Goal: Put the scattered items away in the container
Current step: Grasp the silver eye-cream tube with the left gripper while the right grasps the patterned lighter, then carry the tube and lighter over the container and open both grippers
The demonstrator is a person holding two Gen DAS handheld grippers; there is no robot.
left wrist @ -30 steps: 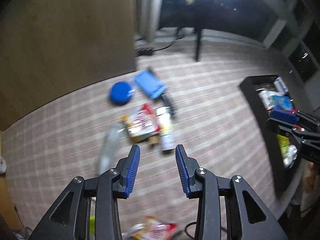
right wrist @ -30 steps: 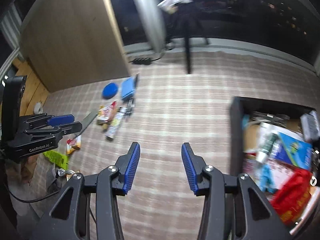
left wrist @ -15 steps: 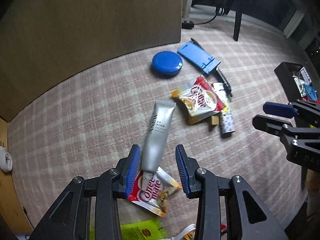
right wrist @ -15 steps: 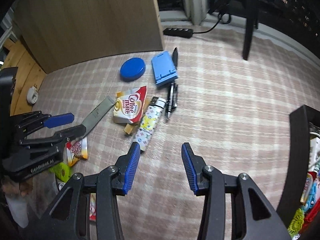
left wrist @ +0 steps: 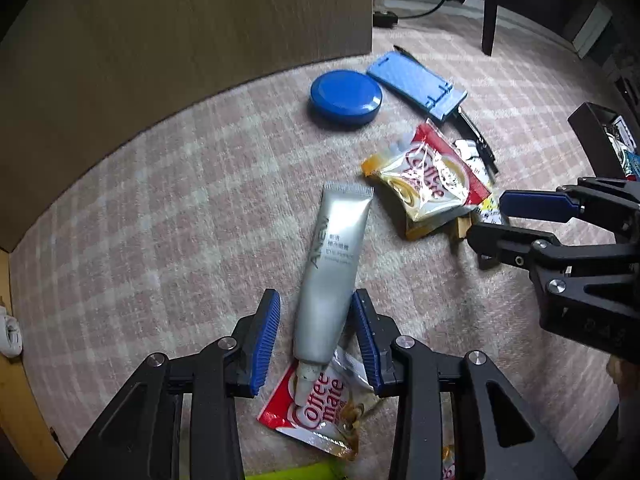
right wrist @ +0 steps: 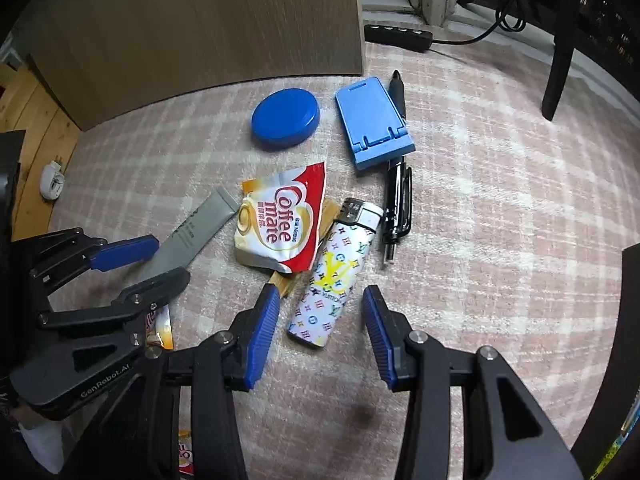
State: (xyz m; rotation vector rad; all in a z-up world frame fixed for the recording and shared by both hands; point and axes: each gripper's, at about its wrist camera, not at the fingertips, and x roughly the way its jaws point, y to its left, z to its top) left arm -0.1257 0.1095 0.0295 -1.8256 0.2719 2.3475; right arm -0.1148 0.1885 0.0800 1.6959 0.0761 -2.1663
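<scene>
Carpet (left wrist: 168,240) carries the whole scatter. Left gripper (left wrist: 316,344) is spread wide around the lower end of the silver tube (left wrist: 332,276), neither pad touching it; the tube's cap rests on a Coffee-mate sachet (left wrist: 320,404). Right of the tube lie a second Coffee-mate sachet (right wrist: 280,224), then the patterned lighter (right wrist: 336,272), whose bottom end sits between the parted fingers of the right gripper (right wrist: 316,332). Beyond the tube sit the blue round lid (right wrist: 286,118), the blue stand (right wrist: 372,120) and black pens (right wrist: 398,200). The container (left wrist: 592,136) is cut off at the far right edge, its contents hard to make out. Since half a second ago both grippers have come closer to the carpet, with jaw spread unchanged.
</scene>
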